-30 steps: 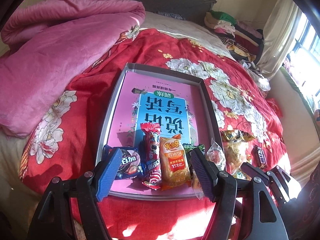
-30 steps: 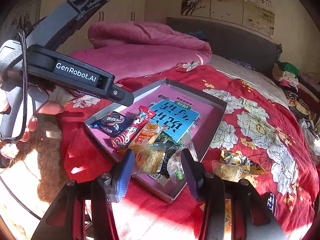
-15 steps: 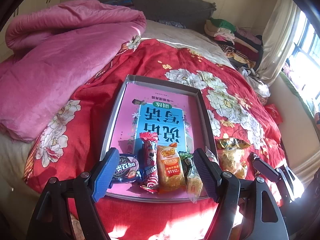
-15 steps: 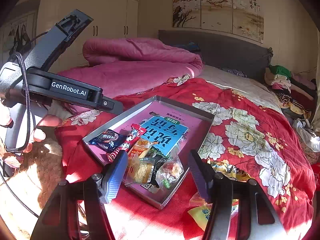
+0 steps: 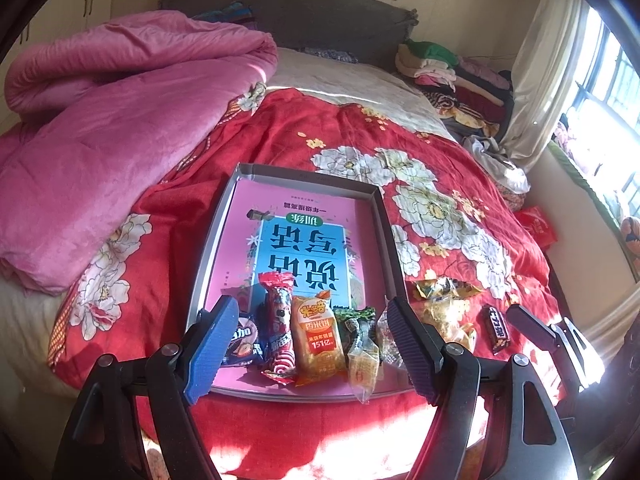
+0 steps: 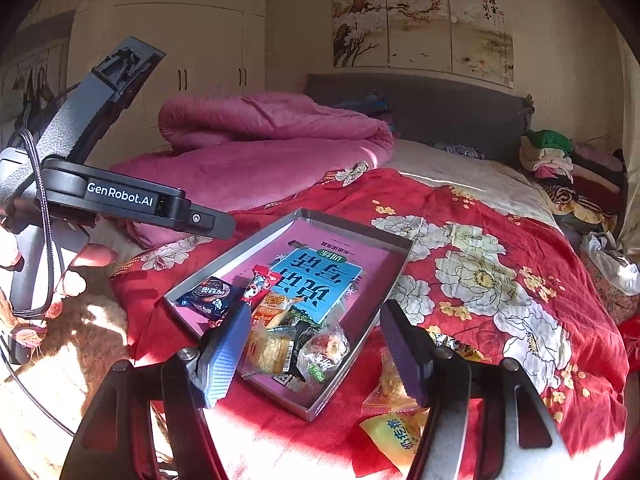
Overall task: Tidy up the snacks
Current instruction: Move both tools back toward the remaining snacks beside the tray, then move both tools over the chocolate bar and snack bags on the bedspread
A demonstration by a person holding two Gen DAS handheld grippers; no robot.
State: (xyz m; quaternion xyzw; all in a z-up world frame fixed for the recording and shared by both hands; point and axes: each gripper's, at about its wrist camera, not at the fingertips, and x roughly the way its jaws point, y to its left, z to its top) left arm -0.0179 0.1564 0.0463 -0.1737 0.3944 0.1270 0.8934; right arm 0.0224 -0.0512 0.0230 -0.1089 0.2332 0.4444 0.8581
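Note:
A grey tray [image 5: 308, 174] lies on the red flowered bedspread with a pink and blue book [image 5: 304, 248] in it. Along its near end lie a dark blue cookie pack [image 5: 242, 344], a red candy pack [image 5: 280, 328], an orange rice-cracker pack [image 5: 318, 340], a green pack [image 5: 356, 322] and a clear cake pack [image 5: 362, 368]. My left gripper [image 5: 312, 304] hovers open above this row, holding nothing. My right gripper [image 6: 314, 312] is opening over the tray [image 6: 356, 228]. A clear-wrapped pastry [image 6: 328, 344] lies loose in the near corner below it, untouched by the pads.
Loose snacks lie on the bedspread right of the tray: yellow packs [image 5: 444, 308], a dark chocolate bar [image 5: 496, 328], an orange pack [image 6: 390, 384]. A pink quilt [image 5: 120, 128] is heaped on the left. Folded clothes [image 5: 440, 68] sit by the headboard. A hand [image 6: 80, 268] holds the left gripper.
Both grippers have risen and drawn back from the tray. The right jaws have widened, and the clear-wrapped pastry stays lying in the tray's near corner.

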